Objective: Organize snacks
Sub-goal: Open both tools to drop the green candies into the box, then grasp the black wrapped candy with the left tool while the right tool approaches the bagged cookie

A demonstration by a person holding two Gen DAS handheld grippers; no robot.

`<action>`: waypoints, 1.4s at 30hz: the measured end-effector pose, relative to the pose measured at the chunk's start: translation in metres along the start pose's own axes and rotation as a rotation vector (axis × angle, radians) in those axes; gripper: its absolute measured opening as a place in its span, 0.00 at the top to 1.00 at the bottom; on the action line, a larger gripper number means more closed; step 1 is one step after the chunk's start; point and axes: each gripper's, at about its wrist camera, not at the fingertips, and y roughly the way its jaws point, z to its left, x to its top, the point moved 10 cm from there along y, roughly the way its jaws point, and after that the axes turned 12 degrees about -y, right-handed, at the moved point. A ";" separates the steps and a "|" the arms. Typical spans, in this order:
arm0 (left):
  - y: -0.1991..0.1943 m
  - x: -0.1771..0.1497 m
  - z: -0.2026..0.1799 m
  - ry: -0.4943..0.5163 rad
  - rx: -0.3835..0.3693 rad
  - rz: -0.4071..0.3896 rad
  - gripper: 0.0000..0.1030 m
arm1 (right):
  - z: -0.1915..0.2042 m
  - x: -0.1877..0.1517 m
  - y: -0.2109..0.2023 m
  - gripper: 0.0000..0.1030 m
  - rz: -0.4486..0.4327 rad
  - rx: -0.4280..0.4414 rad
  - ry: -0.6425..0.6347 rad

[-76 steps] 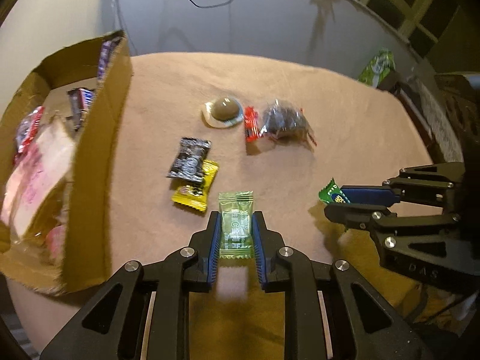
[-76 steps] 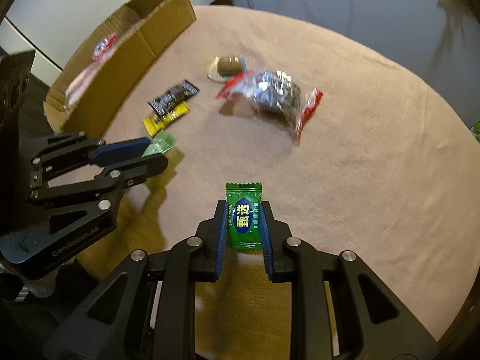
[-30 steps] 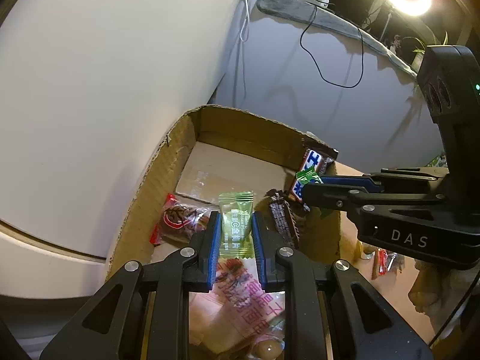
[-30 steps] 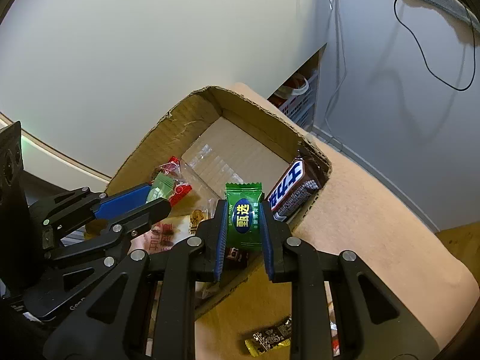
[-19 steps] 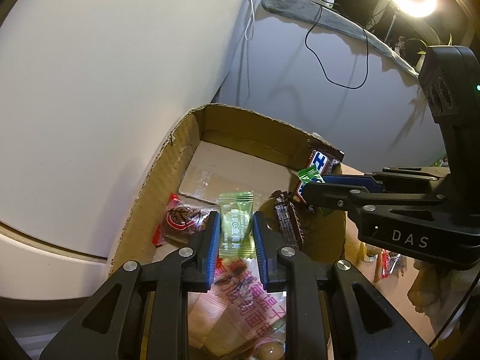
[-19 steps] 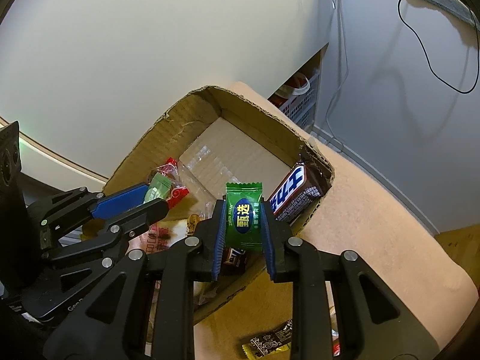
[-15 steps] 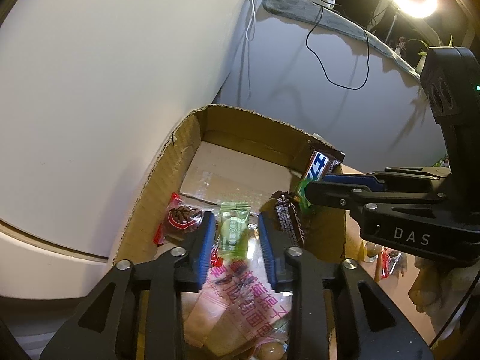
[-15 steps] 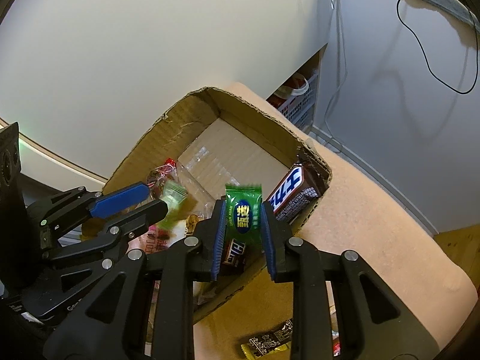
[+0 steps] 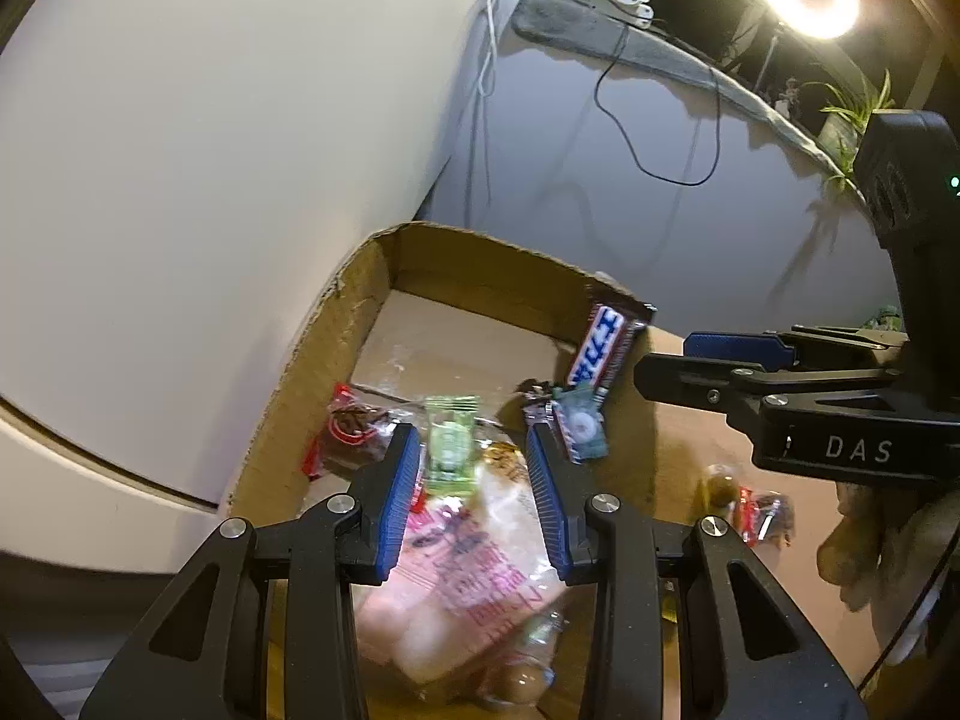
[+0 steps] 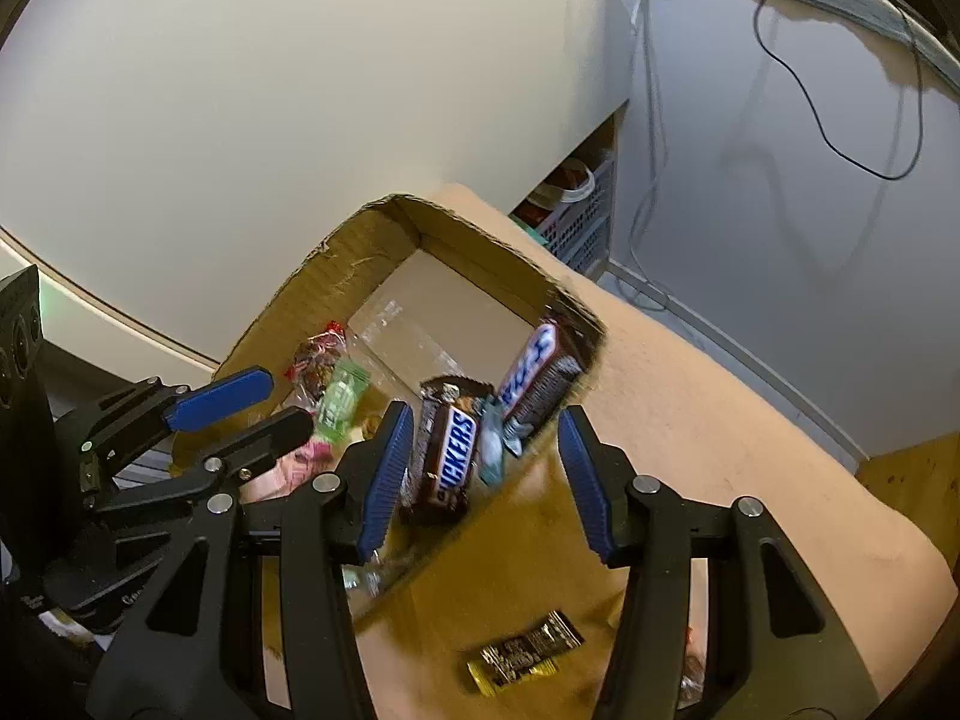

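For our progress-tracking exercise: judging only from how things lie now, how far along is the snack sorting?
Done: the cardboard box holds Snickers bars, a pale green candy and others. In hand: nothing; the left hand-held gripper and right hand-held gripper are open over the box. Left: a black-and-yellow snack and a red-ended packet on the table.

Splayed hand-held gripper (image 10: 486, 468) over snack box (image 10: 336, 276)

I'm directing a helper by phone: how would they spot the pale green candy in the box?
Find the open cardboard box by the white wall. Inside, on top of the big pink-printed bag, lies the pale green candy, framed by the open left tool. It is the only light green wrapper; its neighbours are red or dark brown.
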 end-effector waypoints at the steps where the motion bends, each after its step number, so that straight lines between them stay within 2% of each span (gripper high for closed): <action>1: -0.002 -0.001 -0.003 0.004 -0.007 -0.001 0.65 | -0.003 -0.003 -0.005 0.49 -0.004 -0.007 0.004; 12: -0.017 -0.036 -0.053 0.077 -0.097 0.037 0.65 | -0.046 -0.040 -0.051 0.49 -0.051 -0.055 0.042; 13: -0.017 -0.041 -0.058 0.084 -0.107 0.044 0.65 | -0.053 -0.047 -0.053 0.46 -0.043 -0.057 0.051; 14: -0.018 -0.044 -0.062 0.090 -0.112 0.049 0.65 | -0.057 -0.052 -0.055 0.36 -0.037 -0.060 0.055; 15: -0.018 -0.050 -0.069 0.101 -0.123 0.059 0.65 | -0.062 -0.058 -0.057 0.34 -0.029 -0.067 0.058; 19: -0.015 -0.069 -0.093 0.135 -0.160 0.097 0.65 | -0.081 -0.085 -0.062 0.34 0.007 -0.100 0.058; 25: -0.002 -0.095 -0.123 0.196 -0.185 0.161 0.65 | -0.093 -0.125 -0.054 0.34 0.084 -0.096 0.035; 33: 0.026 -0.112 -0.134 0.231 -0.163 0.234 0.65 | -0.084 -0.154 -0.033 0.34 0.171 -0.066 -0.089; 42: 0.057 -0.117 -0.132 0.275 -0.083 0.271 0.65 | -0.080 -0.167 -0.019 0.34 0.211 -0.040 -0.178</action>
